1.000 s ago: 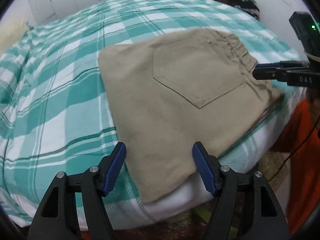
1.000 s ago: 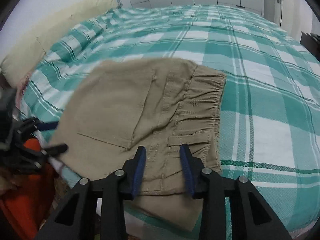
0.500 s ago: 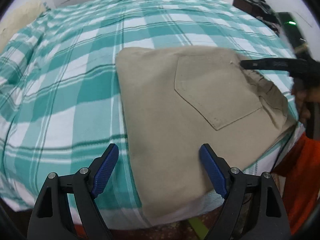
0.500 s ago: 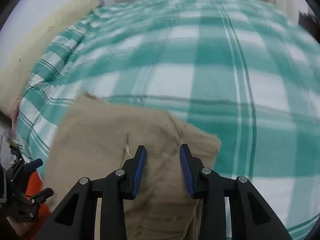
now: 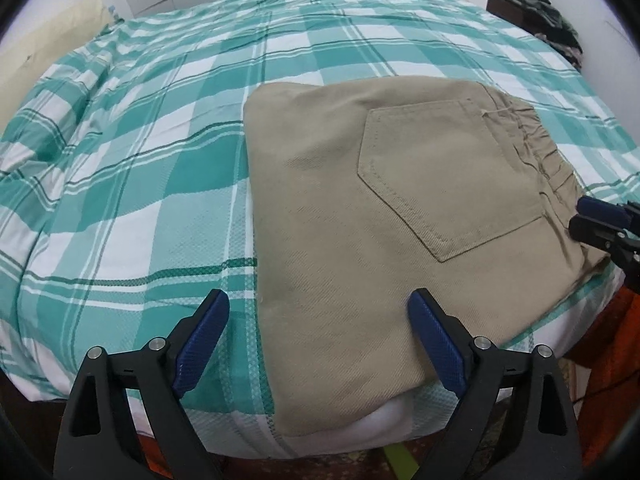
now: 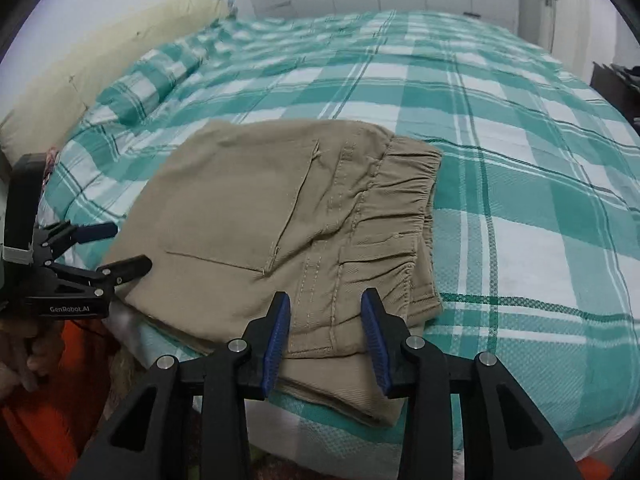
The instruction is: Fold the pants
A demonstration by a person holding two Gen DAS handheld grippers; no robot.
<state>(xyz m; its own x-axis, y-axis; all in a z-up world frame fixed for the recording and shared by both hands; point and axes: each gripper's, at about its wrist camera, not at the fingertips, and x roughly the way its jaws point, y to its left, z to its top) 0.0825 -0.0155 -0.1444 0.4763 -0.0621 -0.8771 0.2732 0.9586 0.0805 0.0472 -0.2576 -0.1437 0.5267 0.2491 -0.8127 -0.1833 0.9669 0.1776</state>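
Khaki pants (image 5: 380, 208) lie folded into a compact rectangle near the front edge of the bed, back pocket up, elastic waistband to the right. They also show in the right wrist view (image 6: 288, 216). My left gripper (image 5: 318, 334) is open and empty, hovering over the folded edge nearest me. My right gripper (image 6: 325, 330) is open and empty, its fingers either side of the waistband end. The right gripper shows at the right edge of the left wrist view (image 5: 596, 220). The left gripper shows at the left of the right wrist view (image 6: 108, 248).
The bed has a teal and white plaid cover (image 5: 160, 128). A cream pillow (image 6: 100, 64) lies at the head of the bed. Dark furniture with clothes (image 5: 540, 12) stands at the far right. An orange garment (image 6: 52, 392) is below the bed edge.
My right gripper swung up over the bed and has come back to the waistband end. My left gripper has shifted slightly; the pants stay flat.
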